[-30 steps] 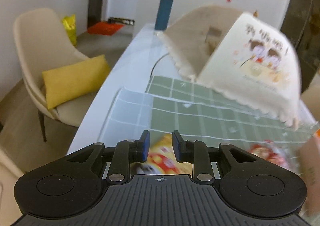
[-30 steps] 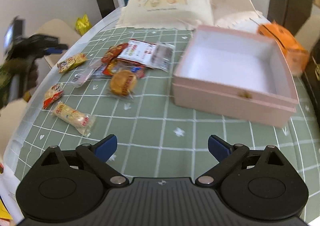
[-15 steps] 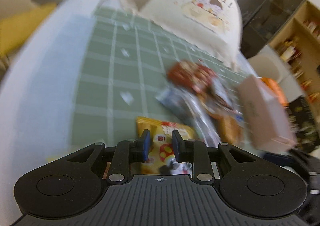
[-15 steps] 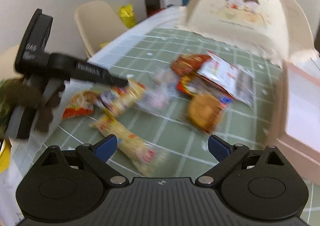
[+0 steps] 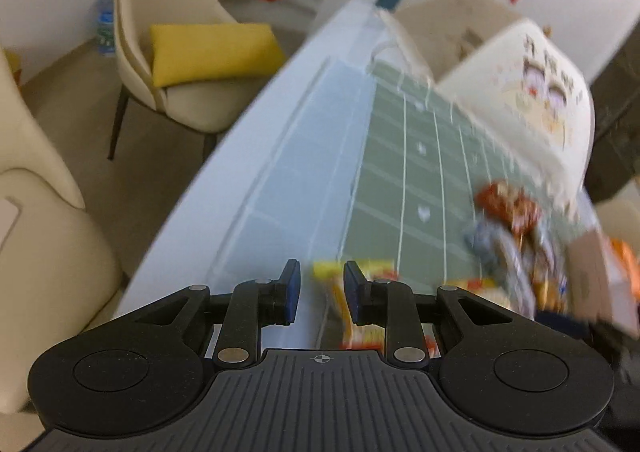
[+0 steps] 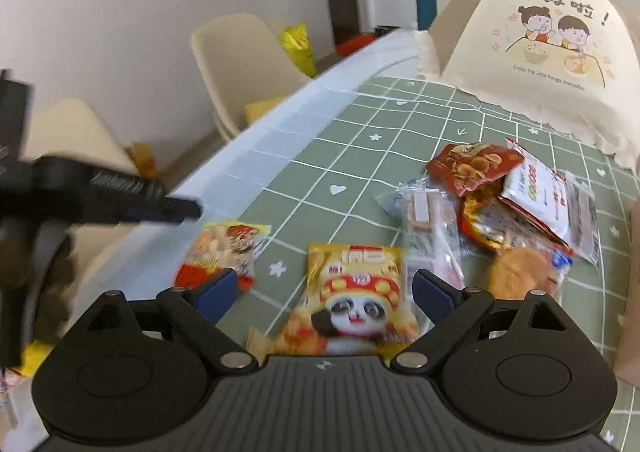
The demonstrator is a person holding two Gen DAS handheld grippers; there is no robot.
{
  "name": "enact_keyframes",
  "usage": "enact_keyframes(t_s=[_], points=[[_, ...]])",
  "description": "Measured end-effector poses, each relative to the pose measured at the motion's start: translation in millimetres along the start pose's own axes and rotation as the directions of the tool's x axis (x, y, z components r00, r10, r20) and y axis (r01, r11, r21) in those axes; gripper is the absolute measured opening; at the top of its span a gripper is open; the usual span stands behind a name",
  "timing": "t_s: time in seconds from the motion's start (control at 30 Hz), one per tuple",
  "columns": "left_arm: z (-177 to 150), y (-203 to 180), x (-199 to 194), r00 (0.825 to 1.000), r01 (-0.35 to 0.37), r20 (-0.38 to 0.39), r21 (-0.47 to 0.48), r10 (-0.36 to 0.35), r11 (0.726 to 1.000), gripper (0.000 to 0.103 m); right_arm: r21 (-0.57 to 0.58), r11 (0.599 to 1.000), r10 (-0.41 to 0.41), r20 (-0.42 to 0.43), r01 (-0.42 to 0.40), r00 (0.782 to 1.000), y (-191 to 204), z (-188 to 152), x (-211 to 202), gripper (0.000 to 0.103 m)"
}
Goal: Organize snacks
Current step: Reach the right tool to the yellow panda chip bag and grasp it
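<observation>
Several snack packs lie on the green checked tablecloth [image 6: 360, 156]. A yellow panda pack [image 6: 356, 292] lies between the open fingers of my right gripper [image 6: 320, 288]. A yellow-red pack [image 6: 224, 252] lies to its left, under the tip of my left gripper [image 6: 176, 210]. A heap with a red pack [image 6: 472, 166], a white pack [image 6: 544, 196] and a round cake [image 6: 520, 272] lies to the right. In the left wrist view my left gripper [image 5: 319, 288] has a narrow gap, empty, above a blurred yellow-red pack [image 5: 352, 292].
A cream food cover with a cartoon print [image 6: 552, 52] stands at the back of the table. A pink box edge [image 5: 596, 276] shows at the right. Cream chairs [image 5: 160, 52] with a yellow cushion [image 5: 212, 52] stand beside the table's left edge [image 5: 256, 188].
My right gripper has swung left from the pink box and come down over the panda pack. My left gripper has swung back toward the table's left edge, still nearly closed.
</observation>
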State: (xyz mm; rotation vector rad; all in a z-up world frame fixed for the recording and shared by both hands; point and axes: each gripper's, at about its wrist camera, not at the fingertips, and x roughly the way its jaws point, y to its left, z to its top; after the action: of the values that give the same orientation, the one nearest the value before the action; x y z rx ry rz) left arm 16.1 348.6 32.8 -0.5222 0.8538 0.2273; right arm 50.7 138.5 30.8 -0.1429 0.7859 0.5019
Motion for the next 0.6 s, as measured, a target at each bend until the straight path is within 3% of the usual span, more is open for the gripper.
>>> enact_keyframes(t_s=[0.1, 0.13, 0.23, 0.27, 0.33, 0.43, 0.6], points=[[-4, -12, 2, 0.998, 0.058, -0.020, 0.030, -0.057, 0.998, 0.029, 0.007, 0.997, -0.076, -0.074, 0.077, 0.994, 1, 1, 22, 0.086], [-5, -22, 9, 0.997, 0.077, -0.028, 0.062, -0.075, 0.995, 0.029, 0.001, 0.996, -0.088, -0.084, 0.088, 0.993, 0, -1, 21, 0.074], [-14, -51, 18, 0.990, 0.136, -0.065, 0.217, -0.124, 0.967, 0.033, 0.003, 1.000, -0.021, -0.115, 0.022, 0.993, -16, -9, 0, 0.048], [-19, -67, 20, 0.986, 0.164, -0.080, 0.277, -0.147, 0.947, 0.033, 0.018, 1.000, 0.002, -0.130, 0.000, 0.992, -23, -13, -10, 0.045], [-29, -87, 23, 0.973, 0.224, -0.122, 0.333, -0.194, 0.916, 0.034, 0.043, 0.999, -0.009, -0.158, 0.016, 0.987, -38, -24, -29, 0.043], [-49, -117, 24, 0.941, 0.330, -0.209, 0.378, -0.267, 0.865, 0.035, 0.069, 0.993, -0.079, -0.181, 0.093, 0.980, -60, -46, -50, 0.041], [-77, -134, 6, 0.922, 0.375, -0.256, 0.406, -0.289, 0.834, 0.035, 0.124, 0.972, -0.173, -0.192, 0.199, 0.966, -95, -84, -85, 0.042]])
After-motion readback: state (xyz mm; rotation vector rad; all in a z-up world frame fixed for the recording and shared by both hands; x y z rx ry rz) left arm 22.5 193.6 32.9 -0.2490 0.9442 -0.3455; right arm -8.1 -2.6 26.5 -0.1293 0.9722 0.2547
